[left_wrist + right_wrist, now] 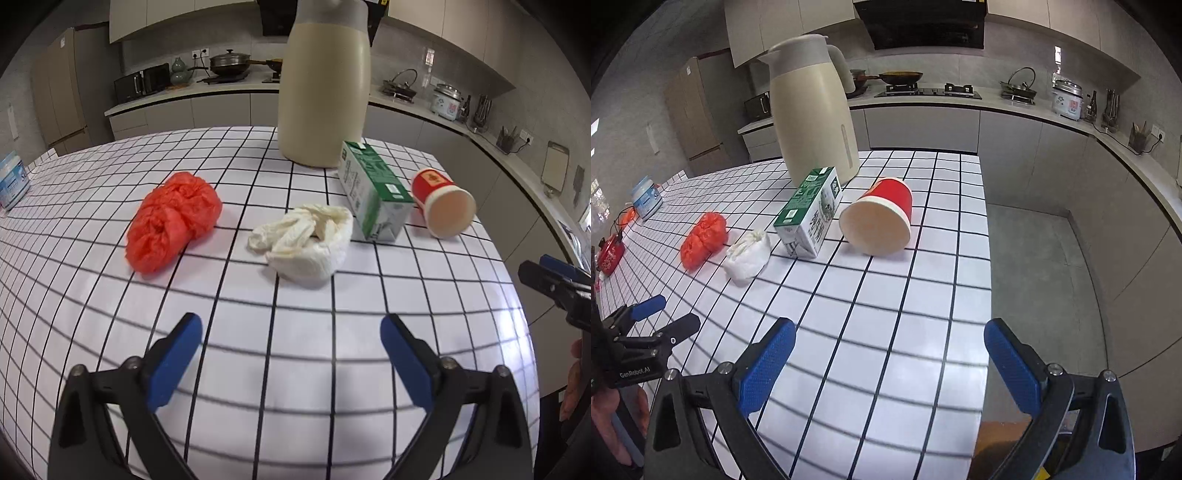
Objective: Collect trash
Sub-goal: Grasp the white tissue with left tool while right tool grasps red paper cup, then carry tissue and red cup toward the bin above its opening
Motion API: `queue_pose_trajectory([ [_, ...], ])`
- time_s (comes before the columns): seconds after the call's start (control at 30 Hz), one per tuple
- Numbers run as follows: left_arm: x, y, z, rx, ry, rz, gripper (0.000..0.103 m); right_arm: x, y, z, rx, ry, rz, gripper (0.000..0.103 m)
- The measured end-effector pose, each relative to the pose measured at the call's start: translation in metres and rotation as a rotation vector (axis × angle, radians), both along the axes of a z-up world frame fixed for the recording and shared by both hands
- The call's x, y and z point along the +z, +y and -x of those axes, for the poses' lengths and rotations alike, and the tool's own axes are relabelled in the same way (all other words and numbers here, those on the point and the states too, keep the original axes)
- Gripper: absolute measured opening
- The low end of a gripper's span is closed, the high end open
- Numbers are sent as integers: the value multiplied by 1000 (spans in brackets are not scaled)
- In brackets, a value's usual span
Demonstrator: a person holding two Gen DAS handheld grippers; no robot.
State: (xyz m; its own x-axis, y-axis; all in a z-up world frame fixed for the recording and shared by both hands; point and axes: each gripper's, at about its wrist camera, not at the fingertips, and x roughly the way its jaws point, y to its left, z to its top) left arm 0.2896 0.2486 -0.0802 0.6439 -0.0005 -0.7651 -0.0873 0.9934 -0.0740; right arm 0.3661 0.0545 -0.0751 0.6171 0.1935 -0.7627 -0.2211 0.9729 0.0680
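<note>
The table (295,369), covered in a white cloth with a black grid, fills the space under and ahead of both tongs. On it, far ahead of the left tongs (291,328) and ahead-left of the right tongs (890,332), stands a tall cream jug (325,92), upright, at the back of the table.

Just in front of the jug a green-and-white carton (373,192) lies on its side, its near end pointing toward the tongs. It is ahead and slightly right of the left tongs, ahead-left of the right tongs.

A red bag (173,218), crumpled into a ball, lies ahead-left of the left tongs, well apart from the carton.

A red paper cup (879,221) lies on its side just right of the carton, its open mouth turned toward the right tongs, straight ahead of them.

A wad of white tissue (306,240) sits between bag and carton, touching or nearly touching the carton's near end, straight ahead of the left tongs.

At the table's far left edge stand a small blue-and-white tub (646,199) and a small red item (609,254), too small to identify.

Both tongs hang over the near part of the table, spread wide and holding nothing, well short of all the trash.
</note>
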Motion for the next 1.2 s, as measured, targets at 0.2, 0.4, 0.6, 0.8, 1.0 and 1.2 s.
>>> queue_pose_trajectory([
  [0.2,-8,6,-35,1,15,35,90,-16,6,-50,5,40,-11,87],
  [0.4,-13,8,-60,1,24,55,83,-30,8,-90,6,65,-24,78],
  [0.6,-18,9,-71,-18,35,95,74,-43,9,-120,7,98,-42,59],
  [0.8,-21,6,-73,-40,30,131,41,-54,13,-136,34,139,-65,18],
  [1.0,-12,7,-66,-55,-5,153,22,-48,15,-133,52,118,-83,7],
  [1.2,0,9,-54,-64,-42,150,20,-40,11,-120,51,97,-105,6],
])
